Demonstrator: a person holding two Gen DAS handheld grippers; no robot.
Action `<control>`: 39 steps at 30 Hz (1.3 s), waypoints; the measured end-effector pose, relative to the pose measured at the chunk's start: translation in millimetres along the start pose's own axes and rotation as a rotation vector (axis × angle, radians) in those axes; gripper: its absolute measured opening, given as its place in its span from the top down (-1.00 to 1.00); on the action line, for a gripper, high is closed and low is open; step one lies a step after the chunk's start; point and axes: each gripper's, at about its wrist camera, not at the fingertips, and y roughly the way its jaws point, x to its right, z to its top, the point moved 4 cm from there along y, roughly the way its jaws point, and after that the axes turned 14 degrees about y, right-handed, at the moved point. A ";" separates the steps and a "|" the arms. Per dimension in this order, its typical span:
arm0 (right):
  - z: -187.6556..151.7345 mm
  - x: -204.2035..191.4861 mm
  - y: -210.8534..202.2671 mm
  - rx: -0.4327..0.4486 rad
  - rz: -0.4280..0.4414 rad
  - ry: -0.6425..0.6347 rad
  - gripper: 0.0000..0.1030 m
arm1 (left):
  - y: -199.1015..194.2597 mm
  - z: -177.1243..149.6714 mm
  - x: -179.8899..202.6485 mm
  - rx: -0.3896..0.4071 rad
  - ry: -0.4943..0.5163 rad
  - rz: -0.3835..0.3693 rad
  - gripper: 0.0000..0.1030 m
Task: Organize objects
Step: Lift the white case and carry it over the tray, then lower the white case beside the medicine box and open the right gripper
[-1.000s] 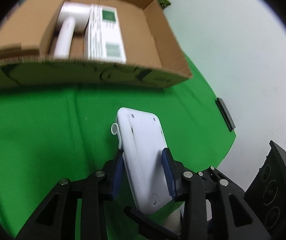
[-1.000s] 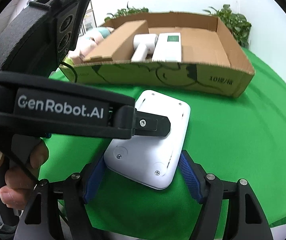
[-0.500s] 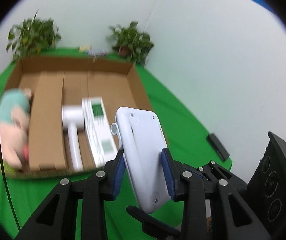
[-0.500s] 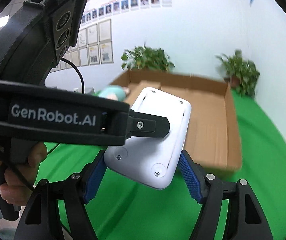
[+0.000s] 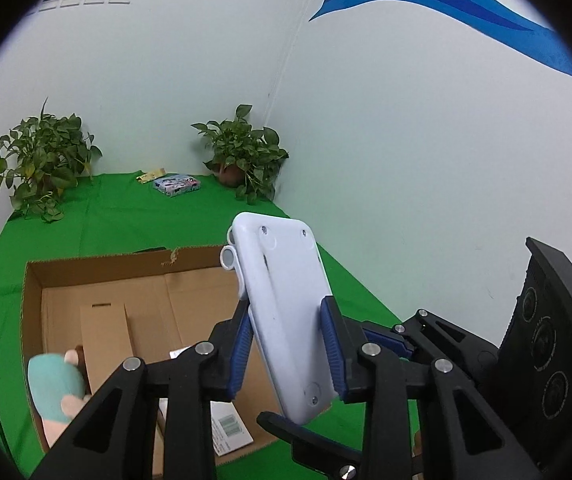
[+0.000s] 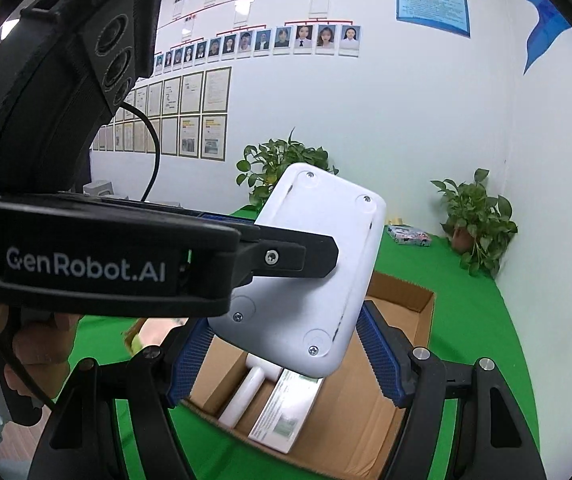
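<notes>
White device: flat plastic slab, rounded corners, screw-studded back, small loop on 1 edge. Held aloft over the cardboard box, tilted, not touching the box or the green surface.

Left tongs: closed on the device, blue pads pressing its 2 long edges.

Right tongs: spread wide, pads standing apart from the device on both sides; seemingly not gripping it.

Progress, by my estimate: well along for this item. Lifted and carried above the box; lowering and release remain. Other loose pieces are still outside the box.

Cardboard box, open top, on the green surface. Contents visible:
- 1 white boxed item with green label, lying flat.
- 1 white handled appliance, just beside it.
- 1 plush toy, teal and pink, at the near-left side.
- 1 folded cardboard insert, between toy and the rest.
- Bare floor toward the right wall, likely room for the device.

Outside the box: small colourful packet near 2 potted plants.
</notes>
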 end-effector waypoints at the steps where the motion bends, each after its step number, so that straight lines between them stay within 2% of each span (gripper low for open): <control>1: 5.3 1.5 3.9 -0.006 0.000 0.007 -0.35 | 4.9 3.2 -3.3 -0.005 -0.002 -0.001 0.38; 7: 18.3 32.9 32.1 -0.057 0.003 0.047 -0.35 | 46.2 -5.1 -15.0 -0.064 -0.021 -0.014 0.38; 10: 5.7 47.4 49.4 -0.102 0.002 0.070 -0.35 | 71.7 -23.0 -18.8 -0.109 -0.049 -0.030 0.38; 15: -38.9 75.3 87.7 -0.204 0.002 0.120 -0.35 | 122.5 -72.2 -27.7 -0.207 -0.109 -0.061 0.38; 18: -95.9 81.1 94.7 -0.280 0.022 0.152 -0.35 | 151.3 -102.9 -30.4 -0.274 -0.142 -0.058 0.38; 25: -167.3 114.2 127.2 -0.388 0.056 0.231 -0.35 | 198.2 -147.7 -28.6 -0.378 -0.194 -0.059 0.38; 26: -177.2 109.8 123.3 -0.396 0.061 0.237 -0.35 | 202.8 -151.2 -26.8 -0.389 -0.195 -0.057 0.38; 33: -209.1 135.7 138.8 -0.465 0.086 0.277 -0.35 | 230.9 -173.6 -20.9 -0.465 -0.213 -0.055 0.38; 39: -209.7 131.7 138.7 -0.516 0.093 0.264 -0.35 | 231.2 -180.8 -21.5 -0.483 -0.239 -0.065 0.37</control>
